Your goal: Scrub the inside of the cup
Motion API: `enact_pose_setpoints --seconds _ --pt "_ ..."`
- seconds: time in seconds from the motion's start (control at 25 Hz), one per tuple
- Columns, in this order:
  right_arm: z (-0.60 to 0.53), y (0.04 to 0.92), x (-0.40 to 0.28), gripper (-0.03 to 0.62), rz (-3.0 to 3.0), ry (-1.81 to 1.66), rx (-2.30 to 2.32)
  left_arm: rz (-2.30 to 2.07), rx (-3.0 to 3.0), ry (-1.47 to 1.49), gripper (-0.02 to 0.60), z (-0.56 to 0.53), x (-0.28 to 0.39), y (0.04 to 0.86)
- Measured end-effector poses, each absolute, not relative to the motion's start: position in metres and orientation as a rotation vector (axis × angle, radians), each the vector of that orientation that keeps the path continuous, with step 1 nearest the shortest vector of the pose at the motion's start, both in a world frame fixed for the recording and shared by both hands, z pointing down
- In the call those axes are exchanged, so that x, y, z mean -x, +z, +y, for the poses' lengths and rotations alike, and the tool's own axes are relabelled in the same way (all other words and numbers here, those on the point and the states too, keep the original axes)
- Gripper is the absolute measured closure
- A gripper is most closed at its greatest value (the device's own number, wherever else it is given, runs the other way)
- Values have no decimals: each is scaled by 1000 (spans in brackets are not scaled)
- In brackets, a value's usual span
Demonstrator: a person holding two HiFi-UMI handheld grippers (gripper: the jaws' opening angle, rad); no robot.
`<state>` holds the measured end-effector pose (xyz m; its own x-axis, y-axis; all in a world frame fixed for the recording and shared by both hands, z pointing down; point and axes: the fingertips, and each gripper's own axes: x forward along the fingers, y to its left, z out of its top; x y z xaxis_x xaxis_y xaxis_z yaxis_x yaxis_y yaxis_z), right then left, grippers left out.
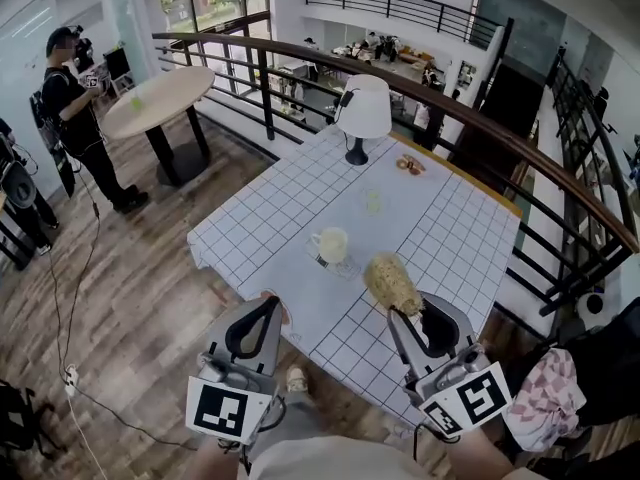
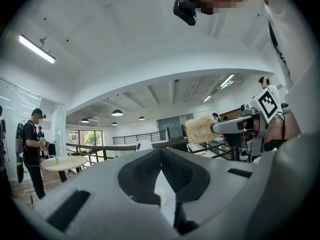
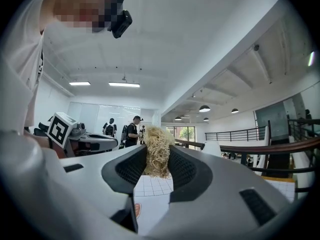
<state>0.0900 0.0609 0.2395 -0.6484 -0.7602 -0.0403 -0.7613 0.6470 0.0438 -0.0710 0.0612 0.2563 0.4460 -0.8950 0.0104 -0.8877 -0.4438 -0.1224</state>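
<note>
- Left claw (image 1: pixel 269 300): tips together, nothing held, hangs near-left of cup, likely waiting to steady it.
- Cup (image 1: pixel 331 245): upright on tabletop (image 1: pixel 450 218), untouched.
- Right claw (image 1: pixel 405 311): clamped on fibre scrubber (image 1: pixel 392 283), just right of cup, seemingly poised for insertion.

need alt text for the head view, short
The right gripper clamps a straw-coloured scrubber and the left gripper is shut, empty, both at the near edge of a white, grid-patterned table. A pale cup stands just beyond them, a white lamp at the far side. A person stands off to the left.
</note>
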Motion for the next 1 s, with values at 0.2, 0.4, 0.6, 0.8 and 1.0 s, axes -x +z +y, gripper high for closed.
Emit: enact_pose_setpoints --seconds 0.2,0.4,0.6,0.8,1.0 --pt "2 230 -69 462 2814 76 1386 1466 2656 -57 568 2 86 245" --pt "-48 231 -44 462 2788 59 1469 1390 2720 -61 568 -54 106 249" --pt "-88 230 -35 462 2748 54 1557 1290 2778 -71 568 -96 114 253" --pt "-107 239 -37 462 2752 16 1591 1198 2852 -47 568 -117 103 262" --pt "-121 254 -43 462 2798 -27 1566 1167 2862 -90 568 -128 91 272"
